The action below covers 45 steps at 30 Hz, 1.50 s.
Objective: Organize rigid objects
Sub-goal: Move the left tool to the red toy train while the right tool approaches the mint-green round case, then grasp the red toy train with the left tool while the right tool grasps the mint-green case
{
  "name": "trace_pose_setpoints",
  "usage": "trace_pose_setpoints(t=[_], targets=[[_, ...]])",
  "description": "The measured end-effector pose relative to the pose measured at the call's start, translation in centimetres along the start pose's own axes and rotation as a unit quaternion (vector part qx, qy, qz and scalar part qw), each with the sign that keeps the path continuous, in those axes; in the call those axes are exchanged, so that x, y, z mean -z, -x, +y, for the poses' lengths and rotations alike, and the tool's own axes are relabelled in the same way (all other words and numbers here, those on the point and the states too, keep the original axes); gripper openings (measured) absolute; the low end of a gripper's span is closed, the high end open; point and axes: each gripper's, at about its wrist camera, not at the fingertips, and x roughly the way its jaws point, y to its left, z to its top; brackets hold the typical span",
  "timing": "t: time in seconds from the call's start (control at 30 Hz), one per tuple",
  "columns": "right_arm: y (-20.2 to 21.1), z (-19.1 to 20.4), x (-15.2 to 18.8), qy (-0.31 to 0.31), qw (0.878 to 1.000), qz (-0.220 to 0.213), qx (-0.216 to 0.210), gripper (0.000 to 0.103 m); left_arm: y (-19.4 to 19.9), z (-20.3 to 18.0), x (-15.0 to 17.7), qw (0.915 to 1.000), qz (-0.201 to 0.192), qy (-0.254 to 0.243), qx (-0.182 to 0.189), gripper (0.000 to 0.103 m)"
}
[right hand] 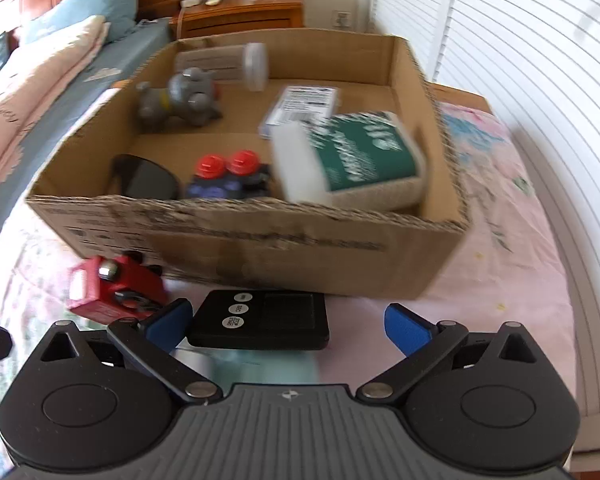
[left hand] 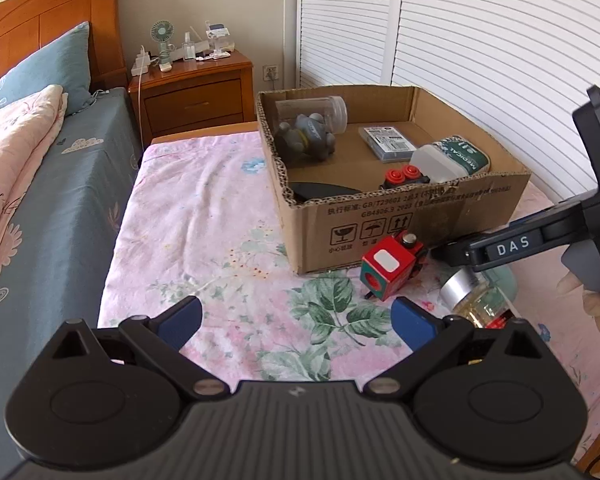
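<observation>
Cardboard box (left hand: pixel 412 216) sits on the pink floral sheet (left hand: pixel 204 208), open at the top, already holding a grey toy figure (left hand: pixel 306 136), a clear jar (left hand: pixel 320 110) on its side, a flat labelled case (left hand: pixel 388 142), a green-and-white container (left hand: pixel 452 158), a red-capped item (left hand: pixel 404 174) and something dark and curved (left hand: pixel 324 190). Left gripper (left hand: pixel 296 320) hovers over the sheet with its blue fingers (left hand: pixel 180 320) spread wide, holding nothing. Right gripper (right hand: pixel 288 324) also has its fingers (right hand: pixel 408 328) wide apart and empty; a black timer (right hand: pixel 260 314) lies between them, near the left finger. Only the right wrist view shows that timer. The left wrist view alone shows a glass bottle with a silver cap (left hand: pixel 472 296) under the right gripper, and a hand (left hand: pixel 592 292) on its handle. A red toy block (left hand: pixel 388 268) lies just in front of the box; the right view is blurred
</observation>
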Motion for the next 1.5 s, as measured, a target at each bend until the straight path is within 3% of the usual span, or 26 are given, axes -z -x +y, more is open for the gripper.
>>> trace_pose_setpoints(t=[0.17,0.33,0.57,0.73,0.97,1.17,1.3,1.5], targets=[[-0.3,-1.5,1.5,-0.003,1.000,0.014,-0.002,0.103,-0.6,-0.9,-0.7,0.9999,-0.001,-0.013,0.005,0.100],[-0.1,-1.3,2.6,0.029,0.999,0.007,0.013,0.103,-2.0,-2.2,-2.0,0.9996,-0.008,-0.026,0.012,0.100],[0.4,-2.0,3.7,0.027,1.000,-0.008,0.013,0.103,-5.3,-4.5,-3.5,0.9992,-0.001,-0.013,0.038,0.102],[0.7,-2.0,4.1,0.024,0.999,-0.017,0.013,0.103,-7.0,-4.8,-3.1,0.9995,0.026,0.002,0.018,0.102],[0.8,-2.0,4.3,0.025,0.999,-0.022,0.012,0.103,-6.3,-1.8,-1.1,0.9987,0.043,0.020,-0.016,0.102],[0.8,-2.0,4.5,0.027,0.999,-0.027,0.010,0.103,-6.2,1.4,0.6,0.9936,0.064,0.040,-0.083,0.102],[0.9,-2.1,4.6,0.028,0.999,-0.029,0.009,0.103,-4.7,1.4,0.5,0.9971,0.037,0.052,-0.042,0.102],[0.9,-2.0,4.6,0.029,0.999,-0.031,0.009,0.103,-2.9,-2.0,-0.7,0.9997,-0.012,0.004,0.023,0.102]])
